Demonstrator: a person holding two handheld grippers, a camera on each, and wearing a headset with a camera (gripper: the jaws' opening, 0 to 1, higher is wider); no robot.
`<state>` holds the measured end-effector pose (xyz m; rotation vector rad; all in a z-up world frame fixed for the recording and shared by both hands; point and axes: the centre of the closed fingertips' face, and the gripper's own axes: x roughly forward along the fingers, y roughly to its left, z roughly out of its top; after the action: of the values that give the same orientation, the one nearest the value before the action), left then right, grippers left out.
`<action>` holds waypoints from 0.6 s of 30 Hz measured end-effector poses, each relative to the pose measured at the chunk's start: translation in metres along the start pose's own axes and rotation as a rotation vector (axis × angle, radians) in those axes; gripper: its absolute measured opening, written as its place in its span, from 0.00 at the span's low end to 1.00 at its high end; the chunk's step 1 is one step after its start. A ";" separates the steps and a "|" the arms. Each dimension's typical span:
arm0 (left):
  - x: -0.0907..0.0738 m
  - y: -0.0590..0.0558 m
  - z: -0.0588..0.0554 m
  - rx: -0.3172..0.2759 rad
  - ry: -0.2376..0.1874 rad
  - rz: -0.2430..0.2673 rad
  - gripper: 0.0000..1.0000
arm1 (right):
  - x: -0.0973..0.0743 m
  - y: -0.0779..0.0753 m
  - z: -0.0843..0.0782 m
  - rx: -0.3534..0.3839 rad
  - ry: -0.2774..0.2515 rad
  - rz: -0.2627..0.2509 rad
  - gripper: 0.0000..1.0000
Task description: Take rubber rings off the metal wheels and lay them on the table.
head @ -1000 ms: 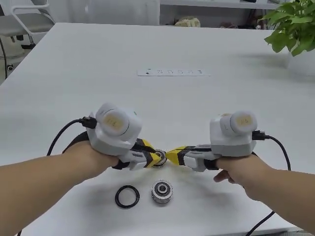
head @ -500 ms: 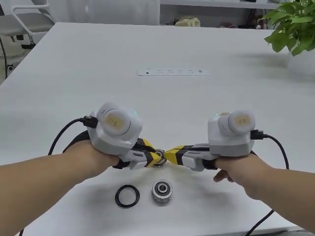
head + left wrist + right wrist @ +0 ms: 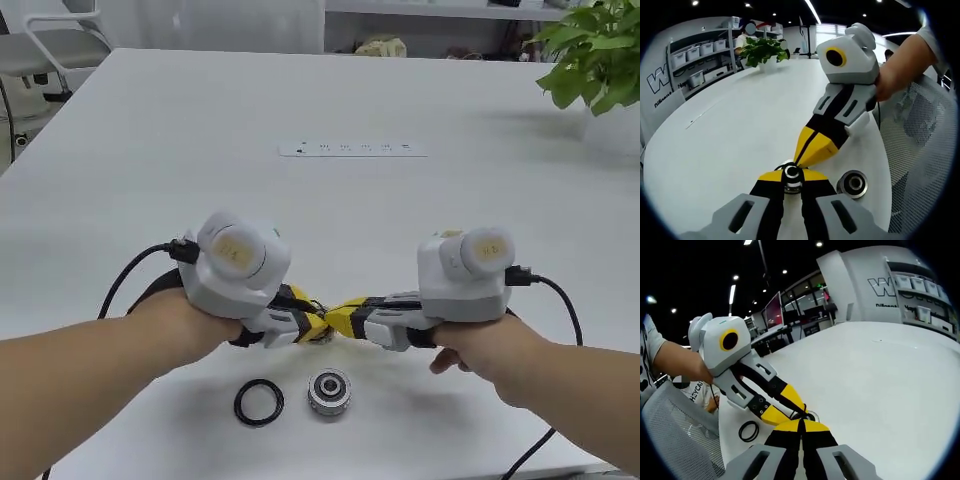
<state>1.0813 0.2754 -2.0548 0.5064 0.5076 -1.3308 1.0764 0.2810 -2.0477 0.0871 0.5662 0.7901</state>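
A wheel [image 3: 791, 175] is held just above the desk [image 3: 320, 220] in the left claw [image 3: 310, 325], whose jaws are closed on its two sides. The right claw [image 3: 338, 321] is set tip to tip against it from the opposite side, its jaws drawn together to a point that touches the wheel's edge. Whether any rubber is nipped between them cannot be told, as the contact is hidden by the yellow tips. Nearer the person, a ring [image 3: 259, 400] lies flat on the desk just beside a second wheel [image 3: 328, 390]. That wheel is judged to be stripped already, though its rim is too small for this to be certain.

The step in hand is judged to be the peeling of the rubber from the held wheel. A firm left grip is called for, placed on the wheel's faces so that the rim is left free all round. The rubber should be caught at one spot only, lifted outward from its seat, then rolled sideways over the lip rather than dragged straight off. The pull should be taken against the left claw, not against the desk. The work is best done low, so that a slipped wheel cannot roll far. Once freed, the rubber should be laid flat near the first ring, apart from both wheels.
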 end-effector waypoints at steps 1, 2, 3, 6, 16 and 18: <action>0.000 0.000 0.000 0.000 0.001 0.001 0.07 | 0.000 0.000 0.000 0.001 -0.002 0.000 0.00; 0.000 0.000 0.000 -0.001 0.001 0.001 0.08 | 0.000 0.000 0.000 0.002 -0.003 0.000 0.00; 0.000 0.000 0.000 -0.004 -0.001 0.001 0.08 | 0.000 0.000 0.000 0.002 -0.004 -0.001 0.00; 0.000 0.000 0.000 -0.007 -0.008 -0.003 0.08 | -0.001 -0.001 -0.001 -0.001 -0.005 -0.001 0.00; -0.001 -0.002 0.002 -0.034 -0.018 -0.001 0.09 | -0.004 -0.005 0.000 0.010 -0.018 -0.008 0.00; -0.001 -0.003 0.002 -0.023 -0.012 -0.009 0.11 | -0.005 -0.005 0.000 0.012 -0.018 -0.007 0.00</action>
<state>1.0778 0.2745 -2.0528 0.4779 0.5151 -1.3346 1.0771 0.2741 -2.0474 0.1029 0.5541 0.7789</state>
